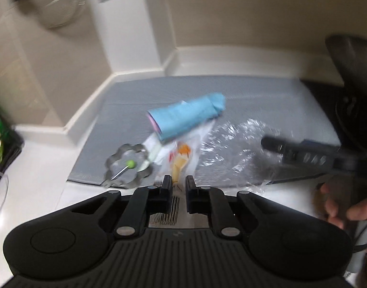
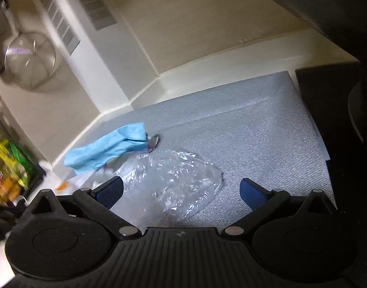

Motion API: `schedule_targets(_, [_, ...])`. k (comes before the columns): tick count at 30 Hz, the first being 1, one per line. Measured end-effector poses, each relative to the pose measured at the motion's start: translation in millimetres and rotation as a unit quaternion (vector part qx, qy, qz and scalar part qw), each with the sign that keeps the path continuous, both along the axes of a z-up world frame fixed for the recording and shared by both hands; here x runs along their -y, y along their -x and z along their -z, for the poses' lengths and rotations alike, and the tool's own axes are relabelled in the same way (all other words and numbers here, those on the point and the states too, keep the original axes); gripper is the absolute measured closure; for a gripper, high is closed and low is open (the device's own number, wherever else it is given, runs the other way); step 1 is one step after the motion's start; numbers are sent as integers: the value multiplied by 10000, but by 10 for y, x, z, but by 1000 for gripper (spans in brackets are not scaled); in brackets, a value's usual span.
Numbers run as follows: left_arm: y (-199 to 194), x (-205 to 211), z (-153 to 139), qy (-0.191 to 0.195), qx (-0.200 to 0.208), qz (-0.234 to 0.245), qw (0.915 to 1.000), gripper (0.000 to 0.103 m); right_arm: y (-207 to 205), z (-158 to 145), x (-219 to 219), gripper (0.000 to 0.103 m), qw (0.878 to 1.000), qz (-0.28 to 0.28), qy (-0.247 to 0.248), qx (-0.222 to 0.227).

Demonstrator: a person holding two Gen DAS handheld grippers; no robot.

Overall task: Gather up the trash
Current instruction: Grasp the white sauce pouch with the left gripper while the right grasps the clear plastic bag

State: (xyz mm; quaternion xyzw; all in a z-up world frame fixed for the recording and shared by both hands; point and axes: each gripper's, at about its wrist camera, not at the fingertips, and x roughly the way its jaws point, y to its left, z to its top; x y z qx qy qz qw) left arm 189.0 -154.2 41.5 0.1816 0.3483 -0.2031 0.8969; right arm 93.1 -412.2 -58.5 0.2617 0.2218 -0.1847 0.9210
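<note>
The left gripper (image 1: 178,182) is seen with its jaws drawn nearly together, a narrow gap left between the black fingers; a white printed wrapper (image 1: 177,160) with orange and red marks and a barcode runs through that gap, though whether the pads actually press on it cannot be told from the blurred view. The wrapper lies across the front edge of a grey mat (image 1: 255,96) on a white counter (image 1: 46,175). A crumpled light-blue paper napkin (image 1: 185,117) is found on top of the wrapper's far end, just beyond the left fingertips. A fluted metal mould (image 1: 128,168) with a green-tipped pick in it sits at the mat's left front corner, touching the wrapper. A clear crinkled plastic bag (image 1: 231,148) is spread on the mat to the right of the wrapper. The right gripper (image 2: 181,187) is held wide open with nothing gripped, its blue-padded fingers set either side of the near part of the plastic bag (image 2: 169,180), above it. In the right wrist view the napkin (image 2: 106,146) is seen beyond the bag on the left, with a spoon bowl (image 2: 153,142) at its far end. A hand (image 1: 339,206) is seen holding the right gripper's handle. A wire-mesh strainer (image 2: 29,60) hangs on the wall.
</note>
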Motion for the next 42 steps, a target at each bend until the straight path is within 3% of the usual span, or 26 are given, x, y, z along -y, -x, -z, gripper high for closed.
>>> schedule_targets(6, [35, -300, -72, 353, 39, -222, 9991, 94, -266, -1, -354, 0, 9920, -510, 917, -703])
schedule_targets(13, [82, -423, 13, 394, -28, -285, 9988, 94, -380, -7, -555, 4, 9801, -977, 1366, -1059])
schedule_targets(14, [75, -419, 40, 369, -64, -288, 9989, 94, -374, -15, -573, 14, 9792, -1030, 1410, -1031])
schedule_targets(15, [66, -416, 70, 337, -110, -288, 9990, 94, -357, -26, -579, 35, 9793, -1072, 1420, -965])
schedule_targets(16, [53, -403, 111, 301, -149, -287, 9990, 94, -335, -37, -567, 49, 9803, -1099, 1386, -884])
schedule_targets(17, [37, -390, 154, 275, -191, -281, 9990, 94, -317, -41, -544, 78, 9815, -1099, 1323, -839])
schedule_targets(18, [21, -382, 208, 260, -238, -289, 9990, 94, -306, -40, -511, 97, 9828, -1081, 1248, -831])
schedule_targets(20, [-21, -352, 295, 192, -303, -312, 9989, 94, -277, -41, -446, 103, 9854, -992, 1124, -805])
schedule_targets(25, [-73, -262, 465, 19, -342, -301, 9990, 92, -186, -67, -271, 103, 9892, -227, 1198, -813])
schedule_targets(27, [-73, -232, 487, -22, -277, -280, 9992, 82, -152, -81, -236, 103, 9895, -80, 1225, -761])
schedule_targets(29, [-89, -206, 515, -25, -291, -259, 9992, 54, -144, -84, -231, 101, 9903, -39, 1189, -722])
schedule_targets(31, [-105, -207, 528, -26, -275, -288, 9992, 41, -148, -85, -210, 96, 9920, -37, 1047, -701])
schedule_targets(32, [-117, -208, 529, -40, -258, -325, 9991, 31, -176, -83, -206, 78, 9929, -74, 954, -702])
schedule_targets(33, [-126, -220, 532, -35, -241, -356, 9991, 26, -197, -88, -206, 47, 9938, -89, 854, -705])
schedule_targets(35, [-144, -259, 540, 26, -219, -386, 9990, 16, -197, -99, -234, 18, 9951, -199, 771, -590])
schedule_targets(38, [-217, -303, 589, -7, -372, -404, 9985, 14, -206, -123, -398, 12, 9914, -600, 1044, -509])
schedule_targets(42, [-300, -330, 687, -193, -354, -477, 9980, 12, -424, 20, -677, 2, 9719, -1070, 1683, -1252])
